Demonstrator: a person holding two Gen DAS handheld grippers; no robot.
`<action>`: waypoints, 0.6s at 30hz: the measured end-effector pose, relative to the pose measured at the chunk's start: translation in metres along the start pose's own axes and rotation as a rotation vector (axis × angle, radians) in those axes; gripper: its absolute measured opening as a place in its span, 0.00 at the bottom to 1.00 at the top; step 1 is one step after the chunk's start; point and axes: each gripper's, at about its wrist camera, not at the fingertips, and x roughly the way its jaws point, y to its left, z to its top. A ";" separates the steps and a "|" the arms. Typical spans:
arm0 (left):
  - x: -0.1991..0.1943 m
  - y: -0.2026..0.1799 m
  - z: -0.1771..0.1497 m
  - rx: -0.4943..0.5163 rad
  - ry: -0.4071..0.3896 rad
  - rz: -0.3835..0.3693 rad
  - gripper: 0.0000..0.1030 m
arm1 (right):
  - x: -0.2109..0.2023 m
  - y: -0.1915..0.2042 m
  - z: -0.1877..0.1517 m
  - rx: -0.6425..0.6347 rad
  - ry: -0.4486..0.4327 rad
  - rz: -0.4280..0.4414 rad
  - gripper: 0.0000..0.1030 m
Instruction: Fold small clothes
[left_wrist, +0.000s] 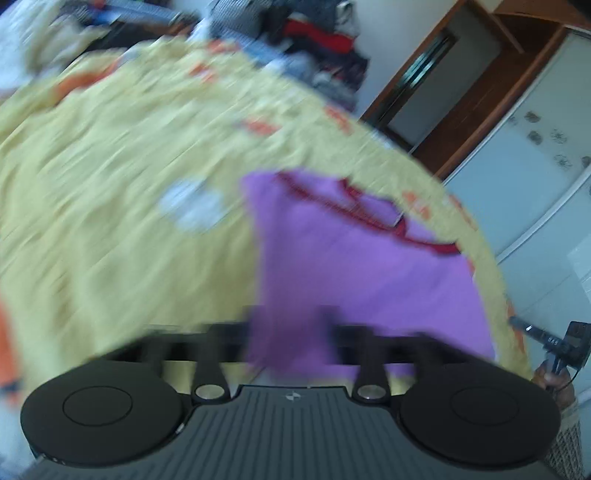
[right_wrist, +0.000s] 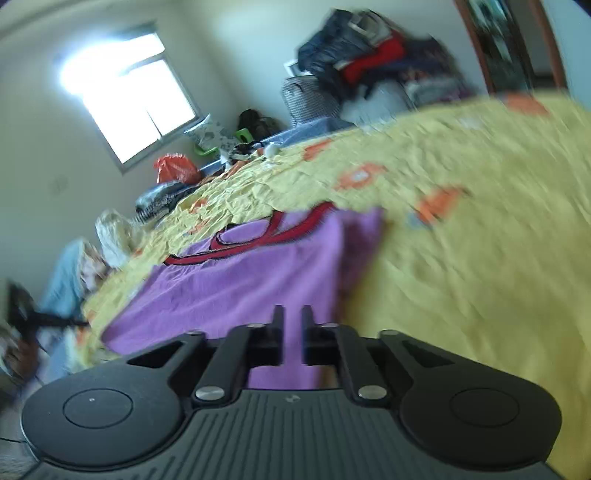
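Jaws of both grippers stood parted, pinching nothing: left gripper (left_wrist: 291, 321) wide, right gripper (right_wrist: 292, 332) narrowly. We found the purple garment (right_wrist: 240, 280) lying on the yellow bedspread (right_wrist: 461, 258).

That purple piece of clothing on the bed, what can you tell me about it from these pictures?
The purple garment is small and looks like soft knit cloth, with dark red trim along its far edge, around what seem to be neck and arm openings. It lies spread flat on the yellow bedspread, its sides straight as if already folded in. The right gripper hangs just over its near edge with jaws slightly apart. Blur hides finer detail.
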 end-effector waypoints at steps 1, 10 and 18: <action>0.017 -0.018 0.006 0.043 -0.030 0.005 0.88 | 0.020 0.015 0.005 -0.031 0.013 -0.018 0.53; 0.212 -0.132 0.031 0.281 -0.077 0.324 0.88 | 0.191 0.104 0.033 -0.308 0.064 -0.190 0.95; 0.198 -0.079 0.039 0.205 -0.122 0.434 0.92 | 0.208 0.039 0.037 -0.290 0.125 -0.403 0.98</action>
